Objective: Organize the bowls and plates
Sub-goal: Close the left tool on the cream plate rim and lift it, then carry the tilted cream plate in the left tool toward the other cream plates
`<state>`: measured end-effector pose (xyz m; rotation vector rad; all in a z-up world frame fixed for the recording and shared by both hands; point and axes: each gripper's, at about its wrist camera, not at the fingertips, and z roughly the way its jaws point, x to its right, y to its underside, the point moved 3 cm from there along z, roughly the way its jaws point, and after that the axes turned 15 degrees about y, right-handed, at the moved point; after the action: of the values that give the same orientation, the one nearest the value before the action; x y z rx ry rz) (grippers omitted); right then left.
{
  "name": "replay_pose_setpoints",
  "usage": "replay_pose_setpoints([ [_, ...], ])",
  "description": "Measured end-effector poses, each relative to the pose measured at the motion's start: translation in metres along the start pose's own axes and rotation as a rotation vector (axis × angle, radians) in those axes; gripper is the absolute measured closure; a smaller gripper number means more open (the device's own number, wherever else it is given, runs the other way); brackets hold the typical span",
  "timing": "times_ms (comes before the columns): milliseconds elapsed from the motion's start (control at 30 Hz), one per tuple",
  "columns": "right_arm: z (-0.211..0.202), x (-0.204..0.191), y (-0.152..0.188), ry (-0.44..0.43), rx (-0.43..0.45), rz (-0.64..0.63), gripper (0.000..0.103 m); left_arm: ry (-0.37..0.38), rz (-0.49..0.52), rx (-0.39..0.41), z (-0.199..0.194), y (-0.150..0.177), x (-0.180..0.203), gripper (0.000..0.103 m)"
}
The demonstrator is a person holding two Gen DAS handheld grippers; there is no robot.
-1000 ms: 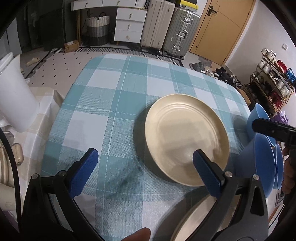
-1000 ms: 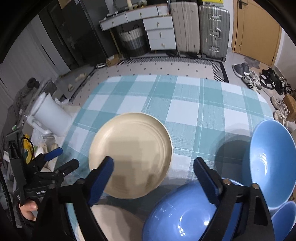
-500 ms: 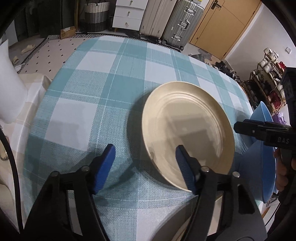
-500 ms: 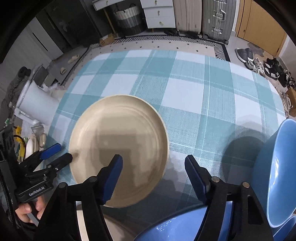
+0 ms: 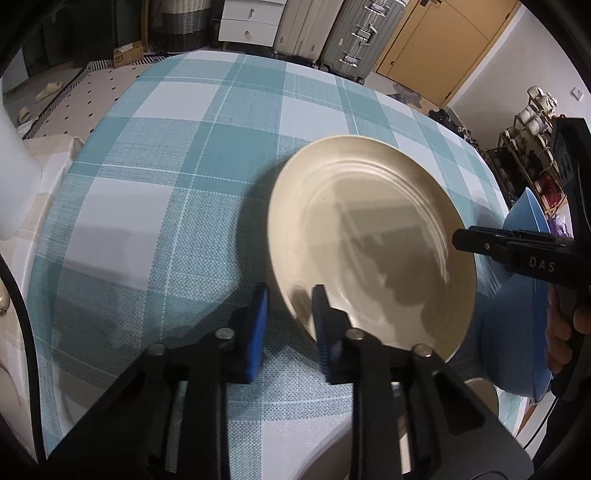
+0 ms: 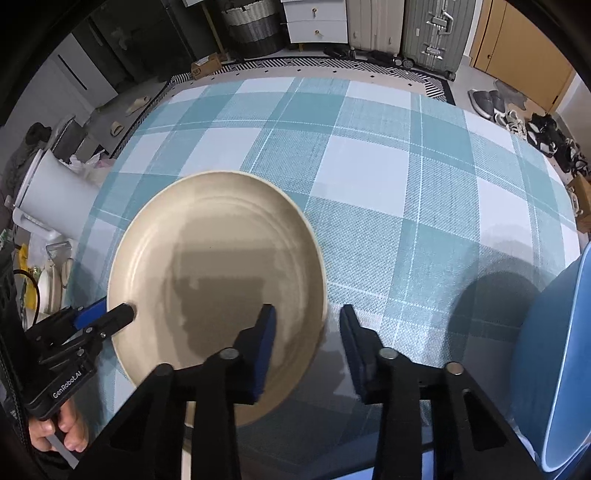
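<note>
A cream plate [image 5: 369,236] [image 6: 218,258] lies on the teal checked tablecloth [image 5: 166,206]. My left gripper [image 5: 290,314] is shut on the plate's near-left rim, one blue pad above it and one below. The right wrist view shows the same grip from the side [image 6: 122,314]. My right gripper [image 6: 308,332] straddles the opposite rim. Its jaws are closing, with a gap still showing on each side of the rim. Blue bowls [image 6: 554,350] [image 5: 517,325] stand at the table's right.
Part of a second cream plate [image 5: 480,395] shows at the near edge. A white bin [image 6: 55,199] stands left of the table. Suitcases [image 6: 428,33], white drawers [image 6: 317,22] and shoes [image 6: 517,114] lie beyond the far edge, and a cup rack [image 5: 532,147] at the right.
Both grippers have come down toward the cream plate and narrowed their jaws. The left one has closed on the near rim, and the right one now straddles the opposite rim.
</note>
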<state>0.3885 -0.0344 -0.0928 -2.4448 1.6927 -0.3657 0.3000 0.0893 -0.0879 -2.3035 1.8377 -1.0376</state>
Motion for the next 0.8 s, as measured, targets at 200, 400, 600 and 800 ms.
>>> replay_pose_setpoints([
  [200, 0.002, -0.002, 0.002, 0.047, 0.009, -0.028, 0.093, -0.035, 0.040, 0.015, 0.001, 0.001, 0.006, 0.090],
  [400, -0.002, -0.002, 0.003, 0.037, 0.020, -0.026, 0.093, -0.046, 0.042, 0.029, -0.005, 0.002, 0.007, 0.090],
  [600, -0.013, -0.003, 0.005, 0.028, 0.043, -0.023, 0.093, -0.045, 0.041, 0.042, -0.016, 0.003, 0.009, 0.090],
  [800, -0.029, -0.006, 0.006, 0.021, 0.072, -0.022, 0.093, -0.041, 0.050, 0.073, -0.035, 0.005, 0.015, 0.090],
])
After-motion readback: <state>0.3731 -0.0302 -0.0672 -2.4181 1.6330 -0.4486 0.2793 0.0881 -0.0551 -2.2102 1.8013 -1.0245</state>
